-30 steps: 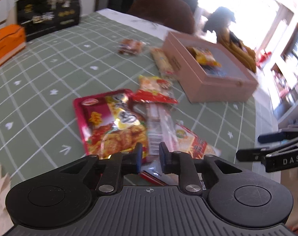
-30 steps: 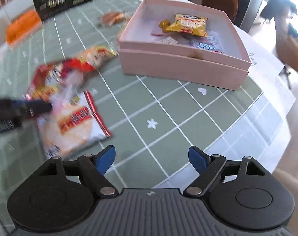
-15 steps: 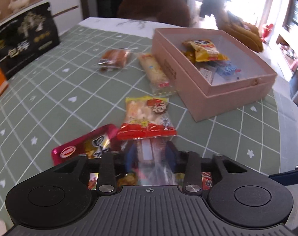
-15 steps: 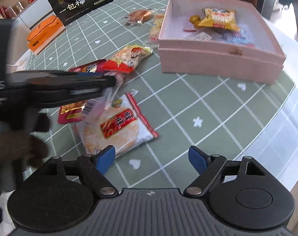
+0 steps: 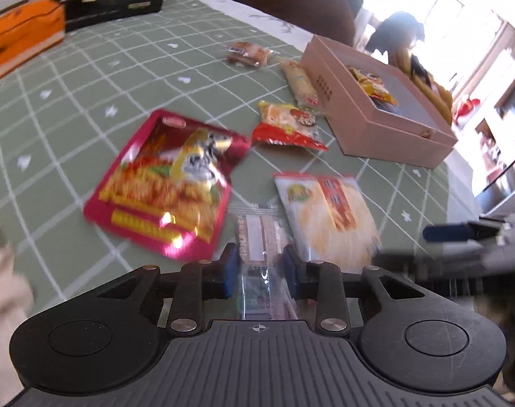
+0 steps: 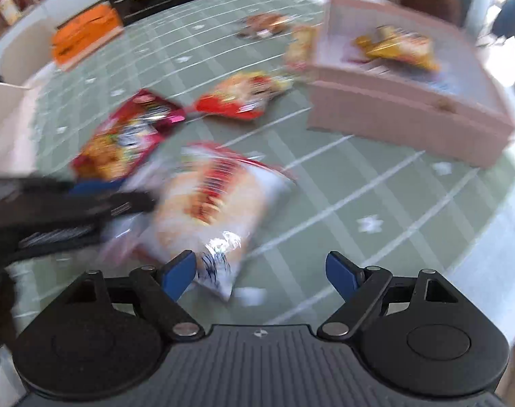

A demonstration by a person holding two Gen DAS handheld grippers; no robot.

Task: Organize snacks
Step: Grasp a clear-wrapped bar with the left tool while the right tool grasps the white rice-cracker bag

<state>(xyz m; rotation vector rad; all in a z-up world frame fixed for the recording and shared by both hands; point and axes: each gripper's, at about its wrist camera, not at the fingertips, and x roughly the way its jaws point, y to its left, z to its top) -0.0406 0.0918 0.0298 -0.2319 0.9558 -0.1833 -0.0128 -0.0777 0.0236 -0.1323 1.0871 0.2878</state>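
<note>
- Straddling a clear-wrapped snack [image 5: 257,237], the left gripper [image 5: 261,268] has its 2 blue pads at either side of the wrapper; its jaws have just been closing, and whether the pads already press on the packet cannot be told.
- To the left of that snack lies a large magenta pouch [image 5: 165,183], and to its right, just beside it, a white rice-cracker bag [image 5: 328,213].
- Standing wide apart, the right gripper [image 6: 260,271] has nothing held; the rice-cracker bag's near corner lies just beside its left pad.
- Farther up the green checked tablecloth [image 5: 87,101] sit a small red-and-yellow packet [image 5: 288,125], a long pale packet [image 5: 299,83] beside the box and a brown-wrapped snack [image 5: 247,54].
- An open pink box [image 5: 376,125] already has a yellow packet [image 5: 371,83] inside.
</note>
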